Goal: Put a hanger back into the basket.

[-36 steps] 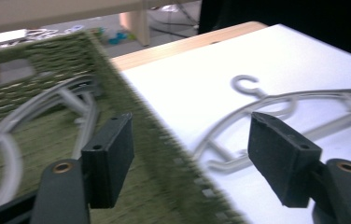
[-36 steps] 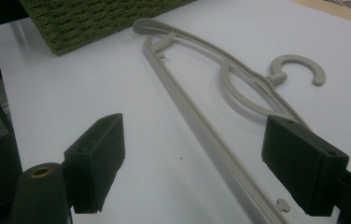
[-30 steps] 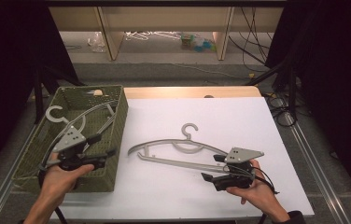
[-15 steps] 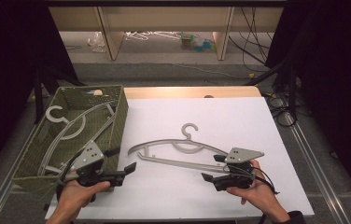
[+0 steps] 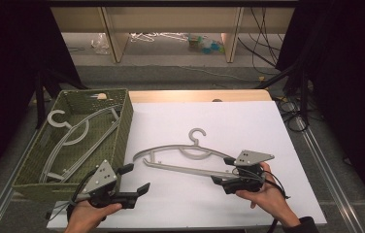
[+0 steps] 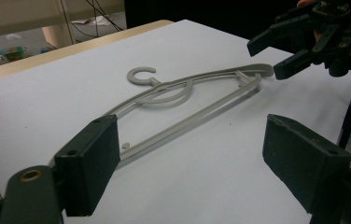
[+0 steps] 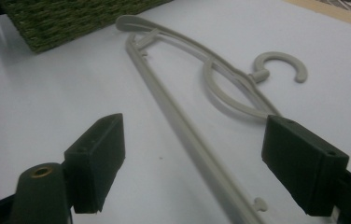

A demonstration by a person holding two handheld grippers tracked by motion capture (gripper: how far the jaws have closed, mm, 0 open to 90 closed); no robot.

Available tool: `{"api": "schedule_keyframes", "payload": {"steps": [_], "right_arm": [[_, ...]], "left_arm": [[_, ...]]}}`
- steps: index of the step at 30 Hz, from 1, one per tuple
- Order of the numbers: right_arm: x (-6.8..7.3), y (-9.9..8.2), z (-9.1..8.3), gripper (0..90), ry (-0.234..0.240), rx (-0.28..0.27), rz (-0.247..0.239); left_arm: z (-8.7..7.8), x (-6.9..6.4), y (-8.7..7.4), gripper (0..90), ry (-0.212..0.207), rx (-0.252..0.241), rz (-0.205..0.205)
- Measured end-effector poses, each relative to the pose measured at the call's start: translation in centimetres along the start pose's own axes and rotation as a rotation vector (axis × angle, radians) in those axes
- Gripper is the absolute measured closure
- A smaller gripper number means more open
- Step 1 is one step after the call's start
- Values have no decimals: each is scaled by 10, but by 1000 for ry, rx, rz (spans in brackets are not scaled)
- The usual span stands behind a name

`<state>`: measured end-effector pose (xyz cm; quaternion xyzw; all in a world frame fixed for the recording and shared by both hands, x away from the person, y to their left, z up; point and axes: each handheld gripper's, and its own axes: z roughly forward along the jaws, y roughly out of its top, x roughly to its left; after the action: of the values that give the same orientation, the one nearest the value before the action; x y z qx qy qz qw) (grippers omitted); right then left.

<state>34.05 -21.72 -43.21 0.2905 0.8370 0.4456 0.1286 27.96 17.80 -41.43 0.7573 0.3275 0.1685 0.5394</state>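
The hanger (image 5: 185,158) lies flat on the white sheet (image 5: 268,126), near the middle of the table, with its hook toward the far edge and one end close to the basket (image 5: 122,121). I judge it light and stiff, made of thin smooth plastic, so it may slide on the sheet and can twist if I take it at one end only. The straight lower bar (image 7: 183,126) looks to me the best place to hold, or the two ends together. My right gripper (image 5: 229,171) is at the right end of the hanger, its jaws apart with the bar between them but not pressed. My left gripper (image 5: 137,179) is near the front edge, its jaws wide apart after opening just now, with nothing between them. The basket stands at the left edge and holds another hanger (image 5: 69,133). Nothing stands between my left gripper and the hanger's left end.
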Motion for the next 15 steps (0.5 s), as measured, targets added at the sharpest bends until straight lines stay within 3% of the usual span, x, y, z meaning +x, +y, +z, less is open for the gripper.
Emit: {"api": "schedule_keyframes", "payload": {"steps": [3,8,12,15], "right_arm": [[-12,3,4,230,-23,11,8],[-41,8,17,286,-61,64,23],[-58,11,36,328,-95,137,44],[-67,15,53,378,-92,228,16]], "left_arm": [[1,-1,-1,188,10,-6,-10],[3,-3,-4,184,-11,9,5],[4,-5,-4,182,-19,17,18],[4,-5,-5,182,-26,16,22]]}}
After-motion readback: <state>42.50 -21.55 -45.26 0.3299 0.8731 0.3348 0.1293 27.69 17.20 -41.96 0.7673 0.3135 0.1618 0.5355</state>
